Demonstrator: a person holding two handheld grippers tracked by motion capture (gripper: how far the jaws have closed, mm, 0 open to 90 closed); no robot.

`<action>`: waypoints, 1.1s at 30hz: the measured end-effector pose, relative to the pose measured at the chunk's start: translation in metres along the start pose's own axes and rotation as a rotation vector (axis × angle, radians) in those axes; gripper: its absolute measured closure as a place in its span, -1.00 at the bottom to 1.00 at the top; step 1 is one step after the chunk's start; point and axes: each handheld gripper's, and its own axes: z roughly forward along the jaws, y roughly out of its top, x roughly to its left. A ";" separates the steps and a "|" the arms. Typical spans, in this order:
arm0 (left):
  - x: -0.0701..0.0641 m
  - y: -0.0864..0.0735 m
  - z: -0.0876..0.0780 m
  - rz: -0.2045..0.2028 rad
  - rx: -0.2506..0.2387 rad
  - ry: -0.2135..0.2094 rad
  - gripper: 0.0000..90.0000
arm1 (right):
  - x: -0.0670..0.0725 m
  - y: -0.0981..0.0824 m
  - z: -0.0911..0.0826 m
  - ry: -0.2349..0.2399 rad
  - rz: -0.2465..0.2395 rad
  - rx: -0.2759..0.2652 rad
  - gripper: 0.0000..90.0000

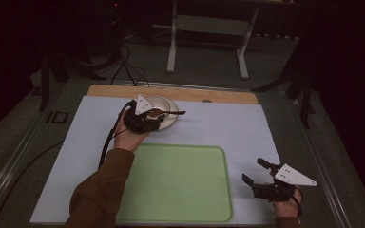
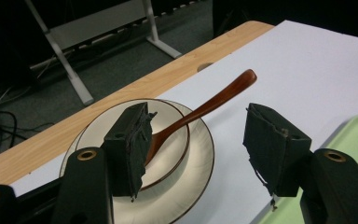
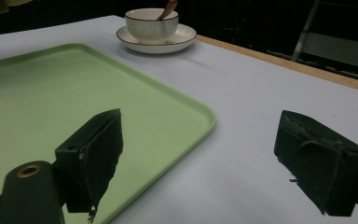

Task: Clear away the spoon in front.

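A: Where is the left gripper [image 1: 156, 117]?
B: Over the white bowl [image 2: 168, 154] on its saucer [image 2: 196, 182]. Its jaws are wide apart and hold nothing.
A: And the wooden spoon [image 2: 205, 106]?
B: In the bowl, handle sticking out.
A: The right gripper [image 1: 255, 172]?
B: Beside the green tray [image 1: 180, 183], wide open, holding nothing.

The setting is appearing as a dim lab or recording workspace, not a home. A wooden table [image 1: 171, 91] is carrying a taped-down white sheet [image 1: 228, 128] as a staged work surface. Cables [image 1: 123, 66] are trailing across the grey carpeted floor [image 1: 204, 66] beyond it. A metal-framed bench [image 1: 209, 28] is standing behind, with dark stand legs [image 1: 304, 90] flanking the table.
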 end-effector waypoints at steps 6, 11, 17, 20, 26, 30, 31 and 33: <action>0.001 0.001 0.012 -0.011 0.010 -0.002 -0.10 | 0.000 0.000 -0.001 0.000 0.005 -0.003 -0.67; 0.000 0.000 0.020 -0.023 0.006 -0.014 -0.09 | -0.001 0.000 -0.001 0.002 0.006 -0.003 -0.67; -0.005 0.002 0.032 0.012 0.016 -0.022 -0.07 | -0.001 0.000 -0.001 0.004 0.005 -0.004 -0.67; -0.006 0.003 0.039 0.017 0.023 -0.025 -0.07 | -0.001 0.000 -0.001 0.004 0.005 -0.004 -0.67; -0.007 0.002 0.051 0.031 0.043 -0.020 -0.12 | -0.002 0.000 -0.001 0.005 0.010 -0.005 -0.67; -0.011 0.001 0.060 0.055 0.061 -0.014 -0.15 | -0.001 0.000 0.000 0.006 0.012 -0.001 -0.66; -0.012 0.001 0.063 0.065 0.068 -0.012 -0.16 | -0.001 0.000 0.000 0.008 0.009 -0.003 -0.67; -0.013 0.001 0.067 0.082 0.083 -0.007 -0.18 | -0.001 0.000 0.001 0.012 0.006 -0.003 -0.67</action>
